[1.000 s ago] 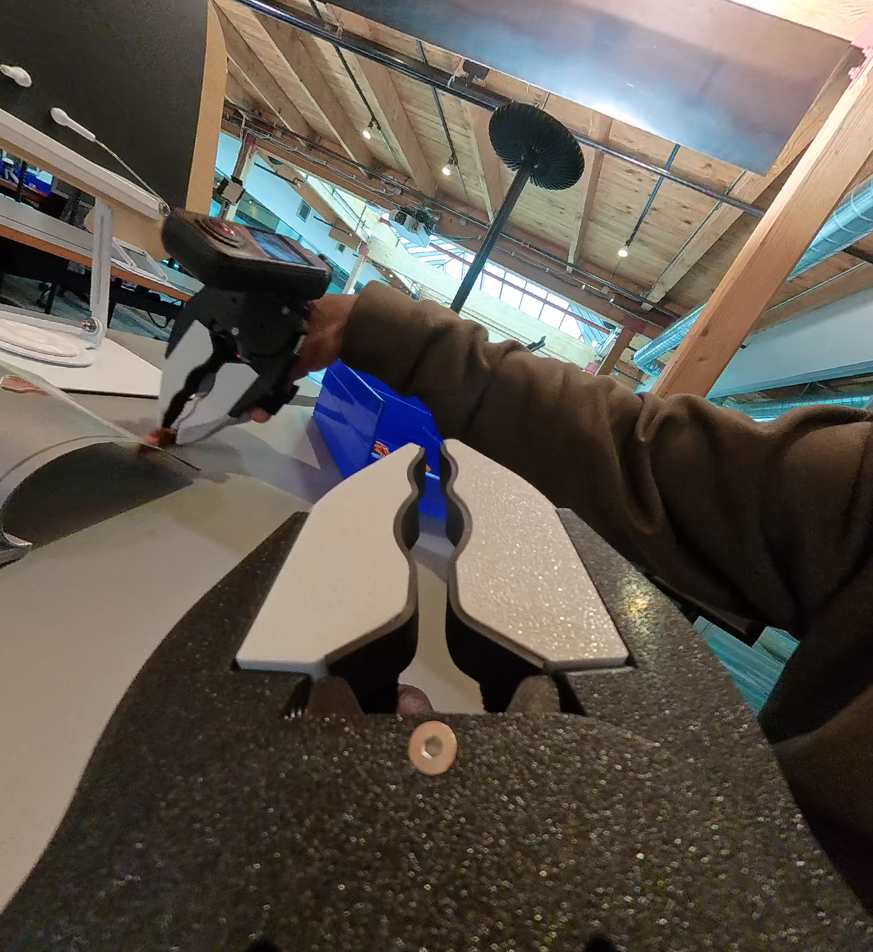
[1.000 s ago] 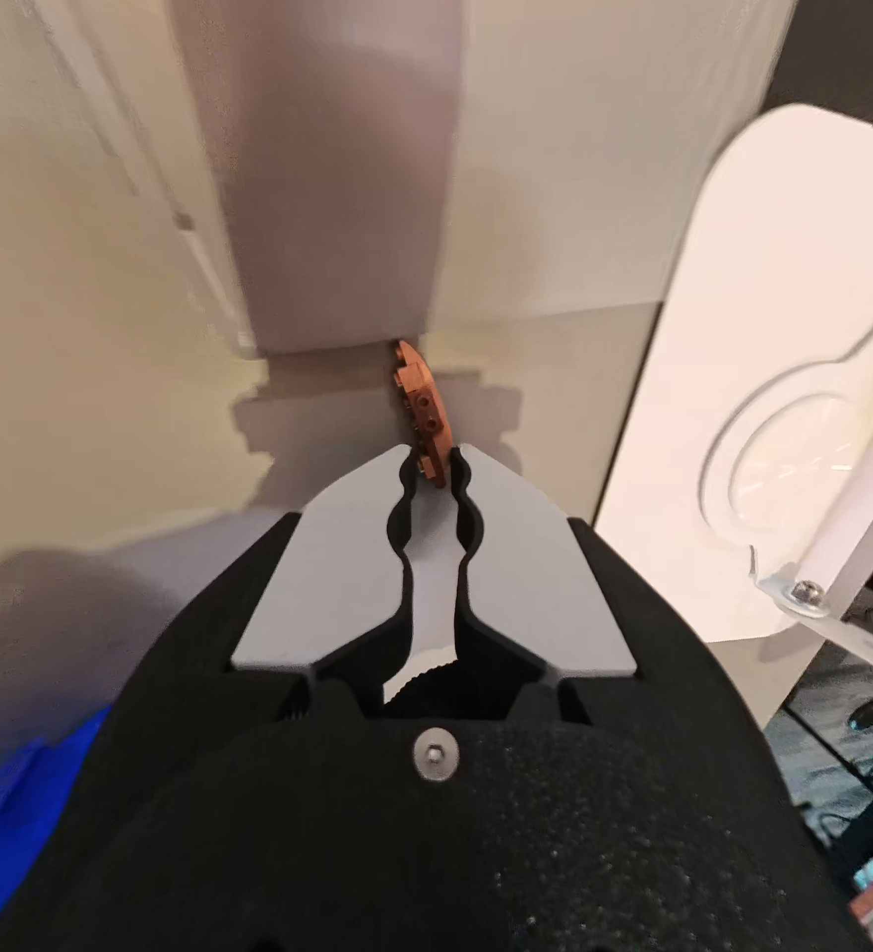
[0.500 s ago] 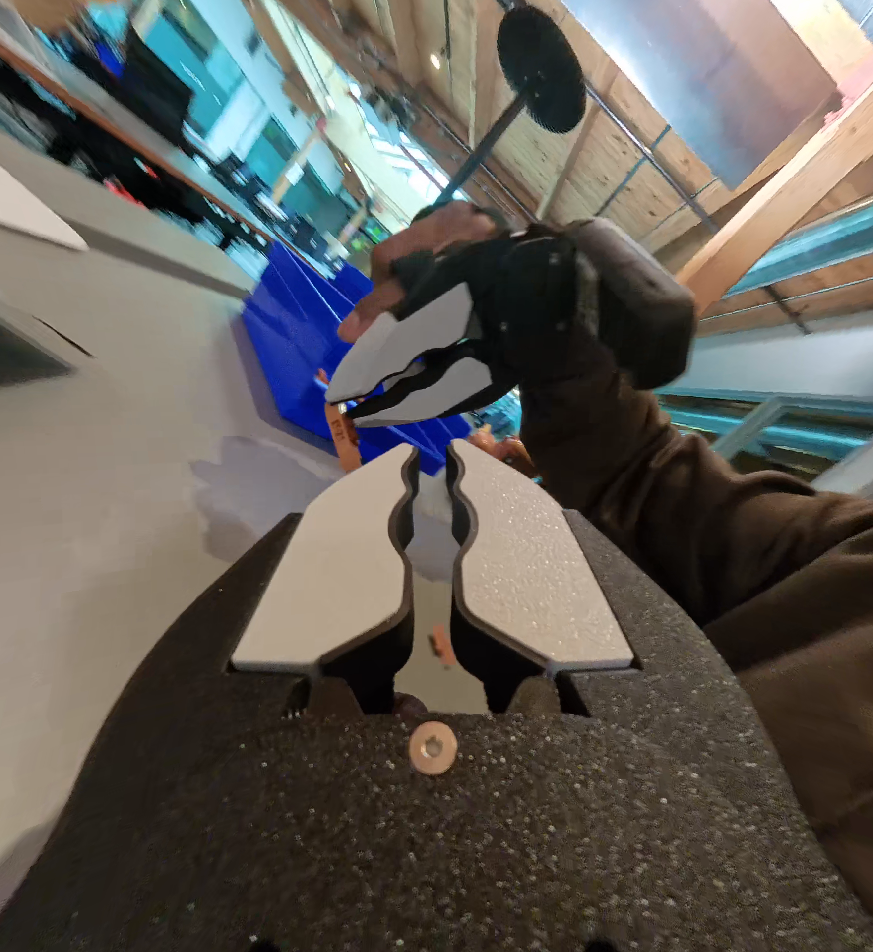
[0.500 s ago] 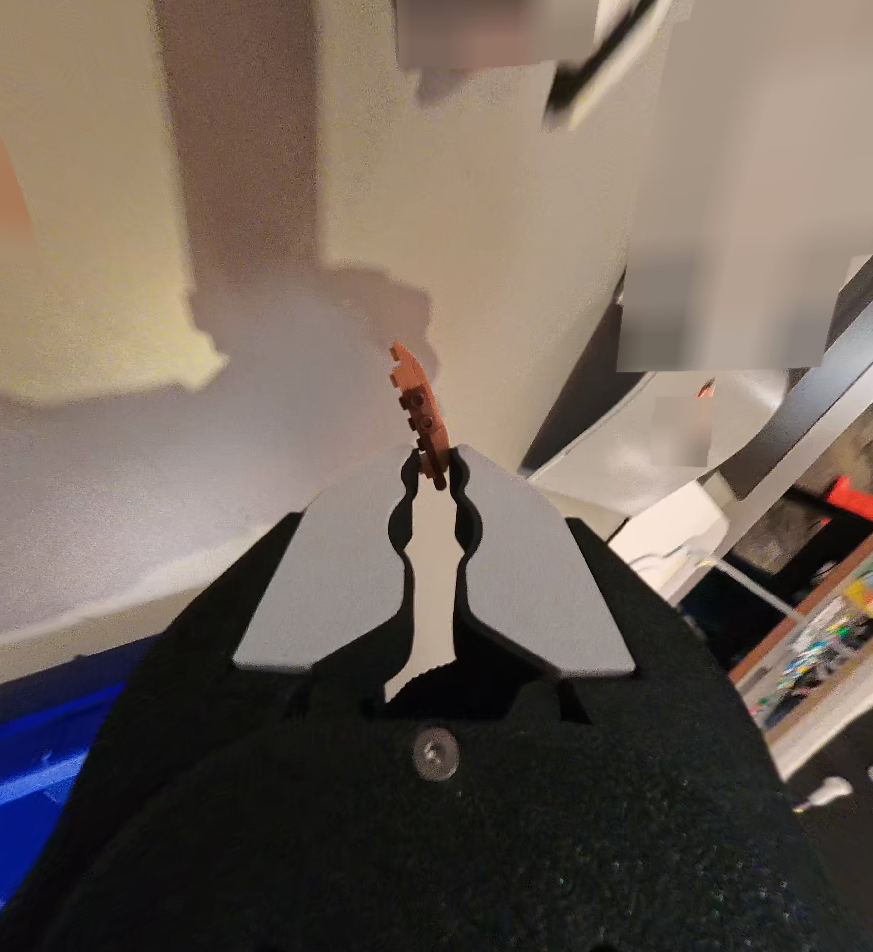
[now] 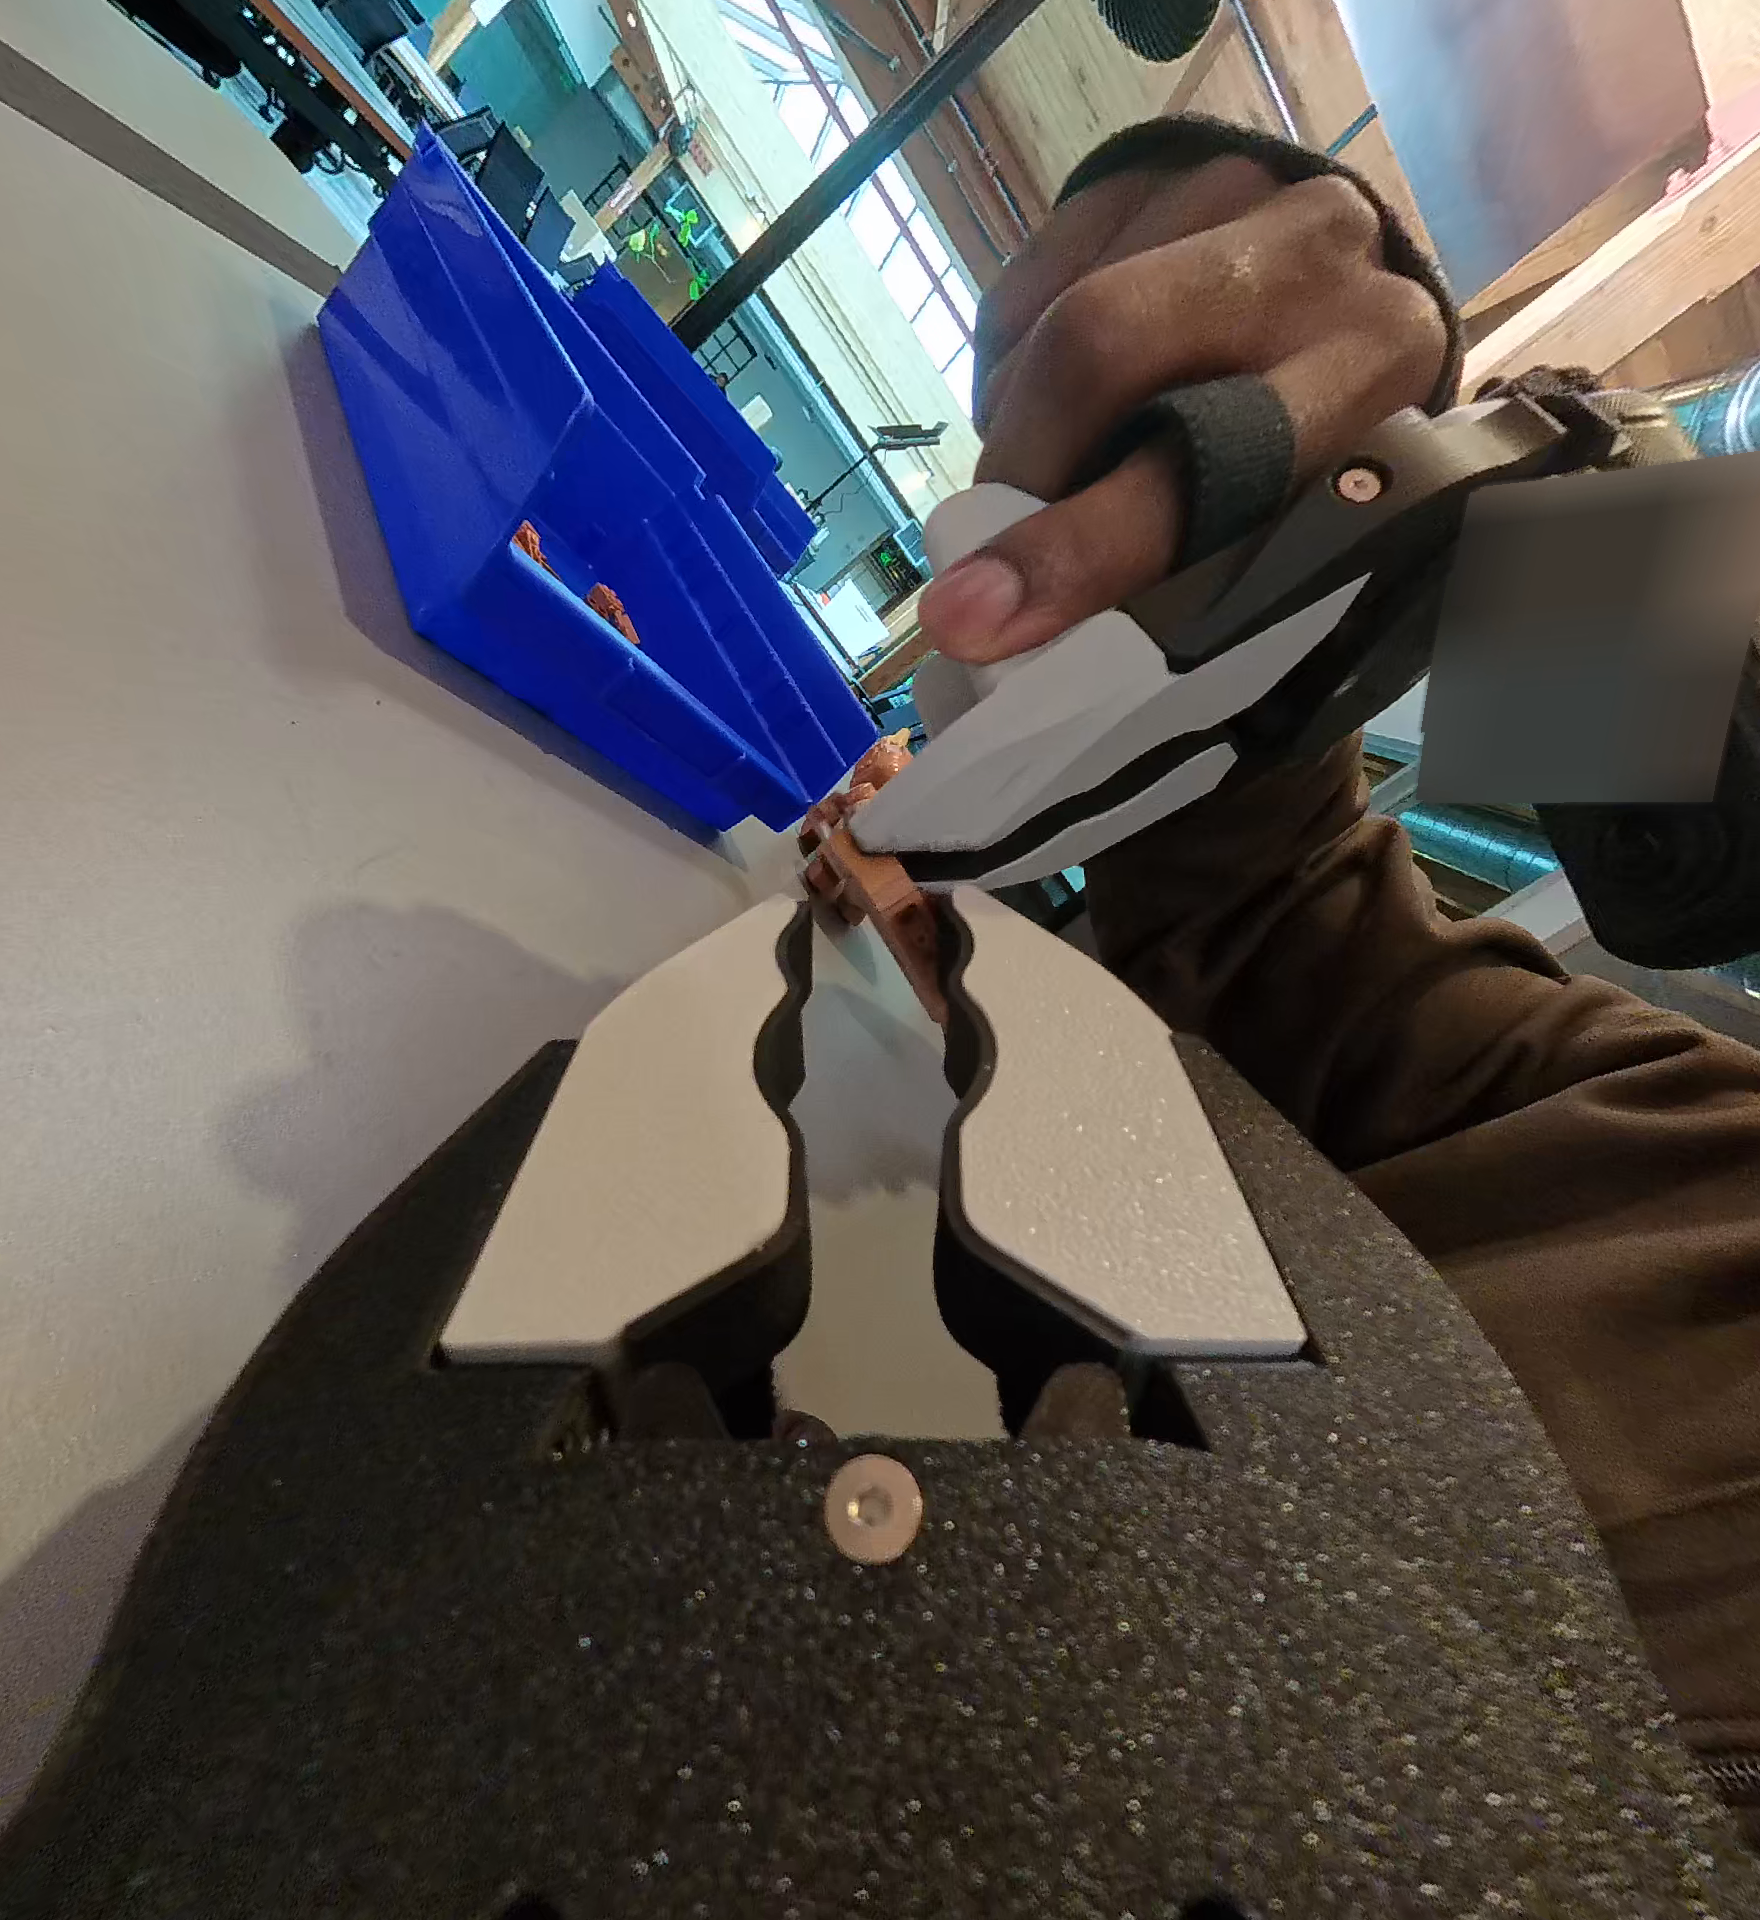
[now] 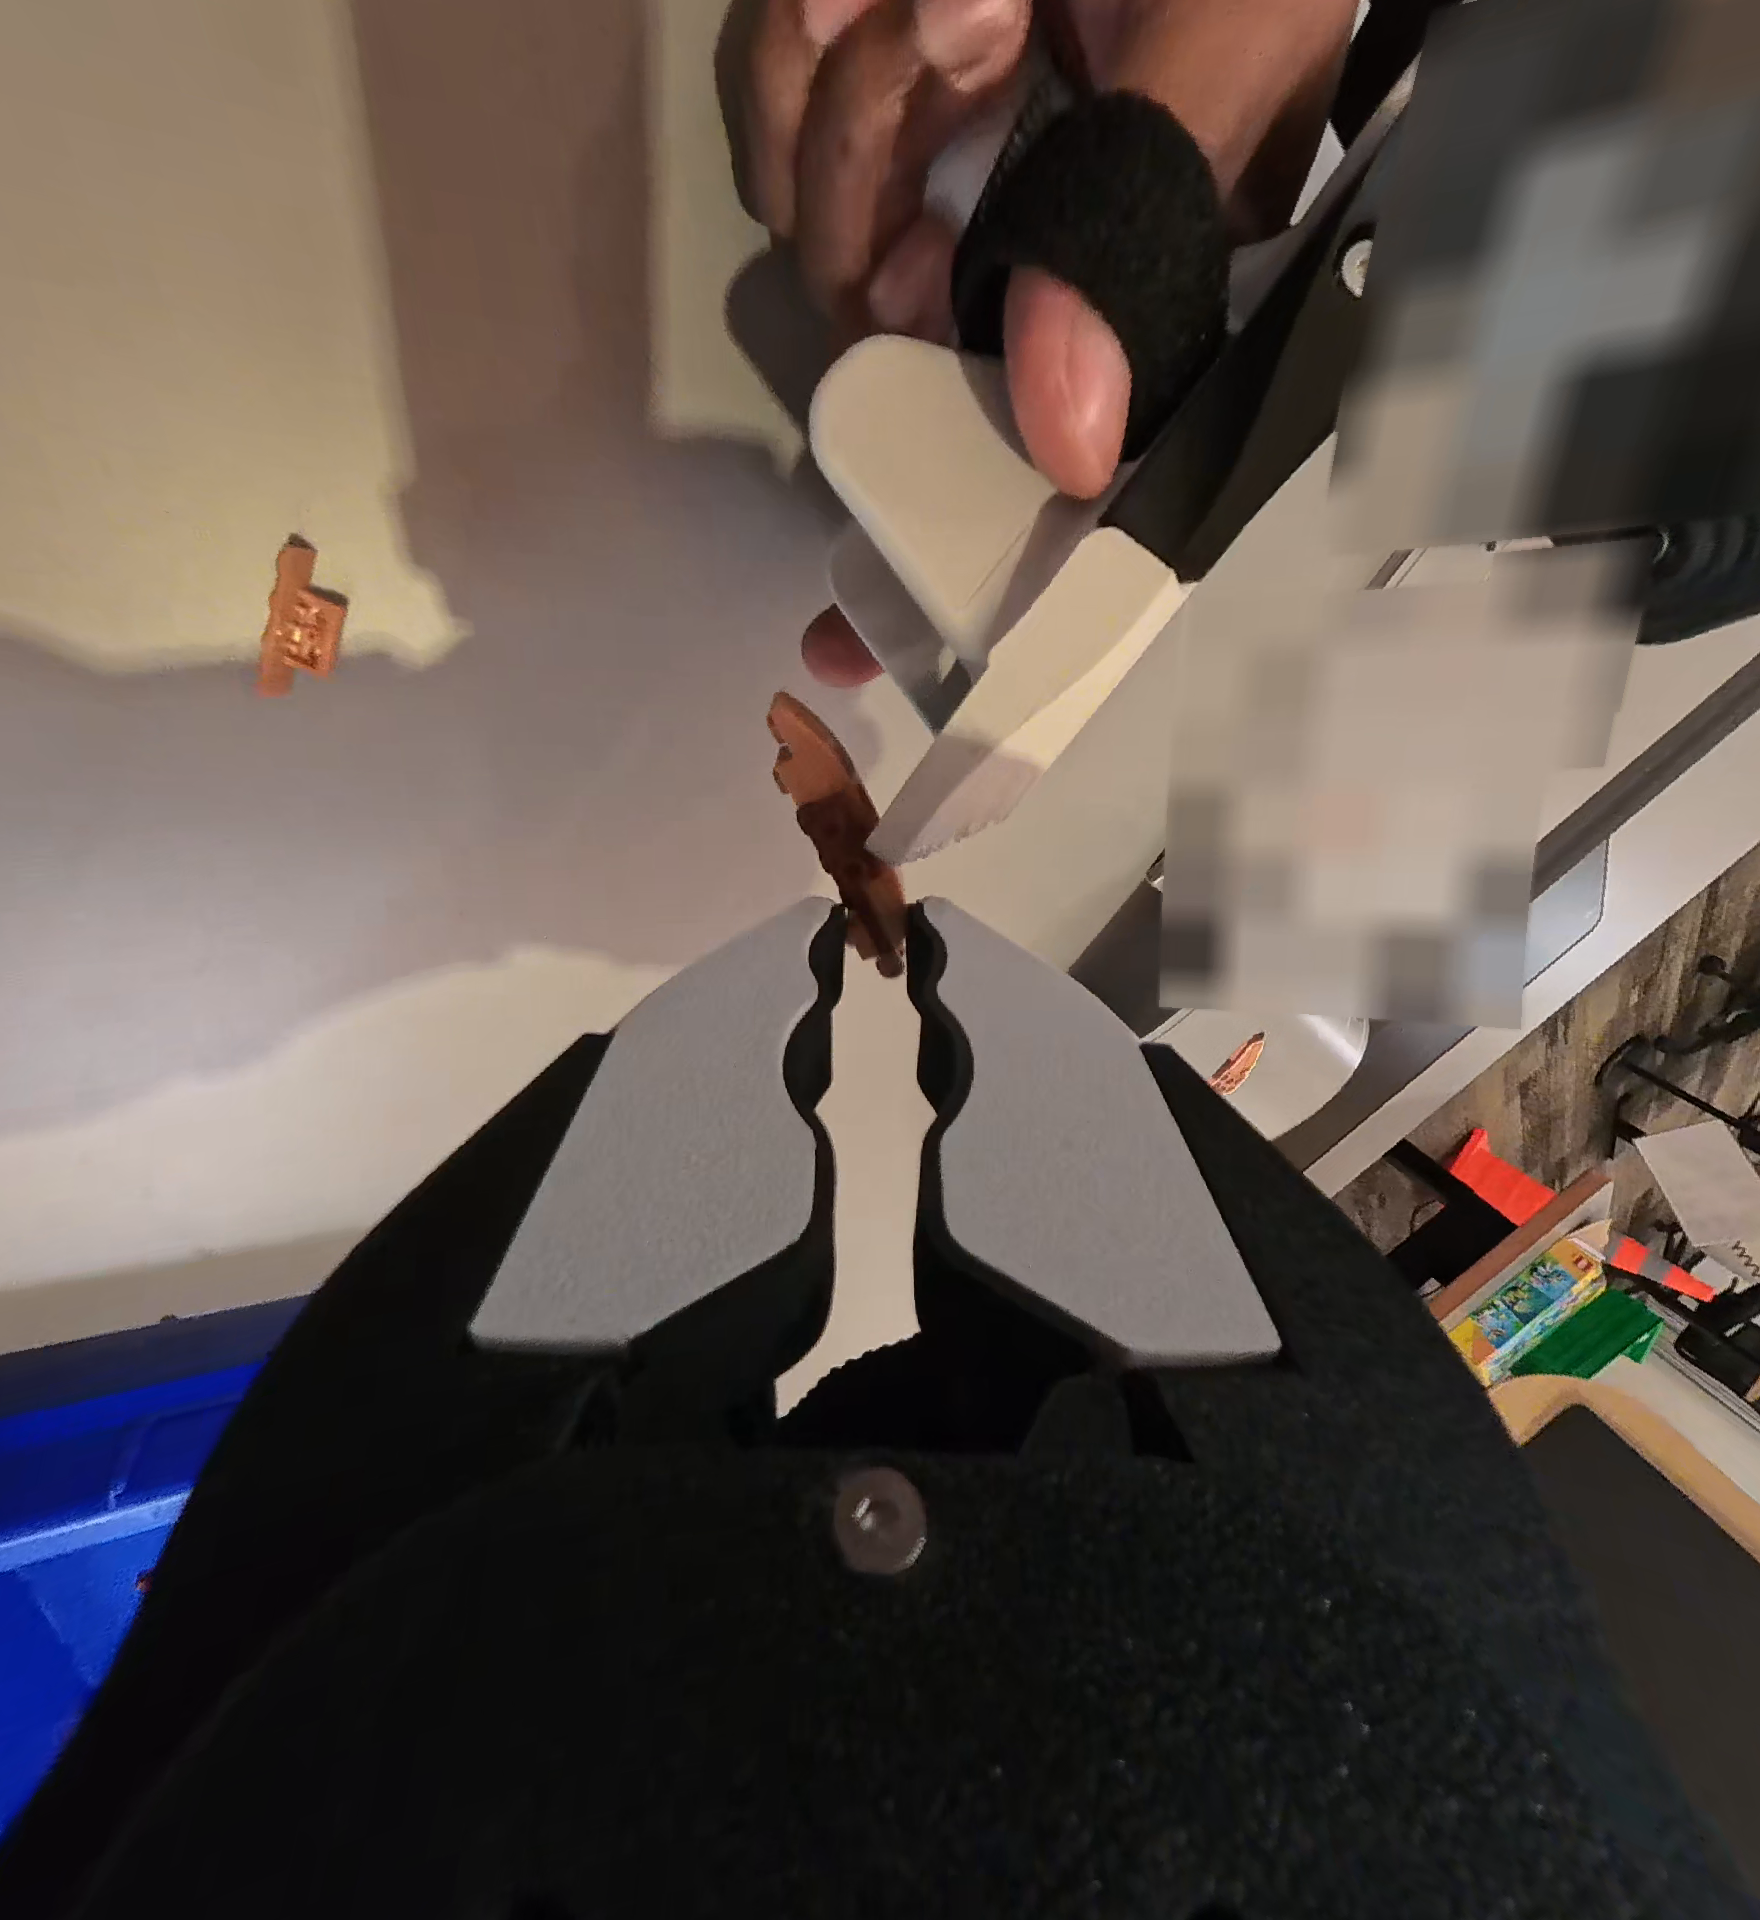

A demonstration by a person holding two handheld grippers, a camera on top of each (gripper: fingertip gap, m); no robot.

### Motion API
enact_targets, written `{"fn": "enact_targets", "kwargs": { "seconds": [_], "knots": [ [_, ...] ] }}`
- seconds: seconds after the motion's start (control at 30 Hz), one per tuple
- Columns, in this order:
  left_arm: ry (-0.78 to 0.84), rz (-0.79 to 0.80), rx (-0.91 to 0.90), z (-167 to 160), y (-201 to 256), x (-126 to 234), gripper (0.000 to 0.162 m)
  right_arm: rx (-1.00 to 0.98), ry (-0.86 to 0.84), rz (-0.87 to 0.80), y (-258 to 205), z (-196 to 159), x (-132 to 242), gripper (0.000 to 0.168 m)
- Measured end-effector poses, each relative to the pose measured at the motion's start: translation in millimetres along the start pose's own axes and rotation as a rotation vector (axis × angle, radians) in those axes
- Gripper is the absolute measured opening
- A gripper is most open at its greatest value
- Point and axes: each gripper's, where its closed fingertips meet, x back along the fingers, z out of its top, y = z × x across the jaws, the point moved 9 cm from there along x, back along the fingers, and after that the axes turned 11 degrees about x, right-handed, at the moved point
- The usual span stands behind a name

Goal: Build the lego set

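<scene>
Presently listed: one right gripper (image 6: 874, 914), fingers clamped on the near end of a small brown lego piece (image 6: 834, 821), which stands out beyond the tips with its long axis running forward and slightly left in the right wrist view, the curved far end free in the air above the pale surface (image 6: 180, 883). One left gripper (image 5: 876, 914), fingers apart with a clear gap and nothing held; its tips sit just beside the same brown piece (image 5: 860, 878), which lies directly ahead of them and a little right, crosswise to that gripper's own line. In the right wrist view the left gripper's toothed tip comes in from the upper right and touches or nearly touches the side of the piece; contact cannot be confirmed. Judgement: the coming move turns on the left gripper closing across the free part of the piece, so the left is the nearer free tool. One further brown lego piece (image 6: 299, 634) lies on the surface well apart to the left. One blue bin (image 5: 564, 540) at the far edge, with small brown bits inside, too small to identify. Studs and the piece's exact shape are hard to make out; mosaic patches cover parts of both views.
</scene>
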Motion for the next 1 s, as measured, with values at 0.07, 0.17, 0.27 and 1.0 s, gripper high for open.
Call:
{"fn": "enact_targets", "kwargs": {
  "seconds": [0.07, 0.17, 0.27, 1.0],
  "knots": [
    [0.002, -0.018, 0.008, 0, 2, 1, 0.024, -0.001, 0.003, -0.003, 2, 0, -1, 0.011],
    [-0.002, -0.017, 0.008, 0, 3, 1, 0.025, 0.002, 0.005, -0.003, 4, -1, -2, 0.011],
    [-0.013, 0.007, -0.006, 0, 3, -1, 0.024, 0.010, 0.012, 0.006, 5, 2, -4, 0.011],
    [0.583, -0.263, -0.115, 1, 9, 16, 0.014, -0.999, 0.325, -1.005, -60, 23, -25, 0.048]
  ]
}}
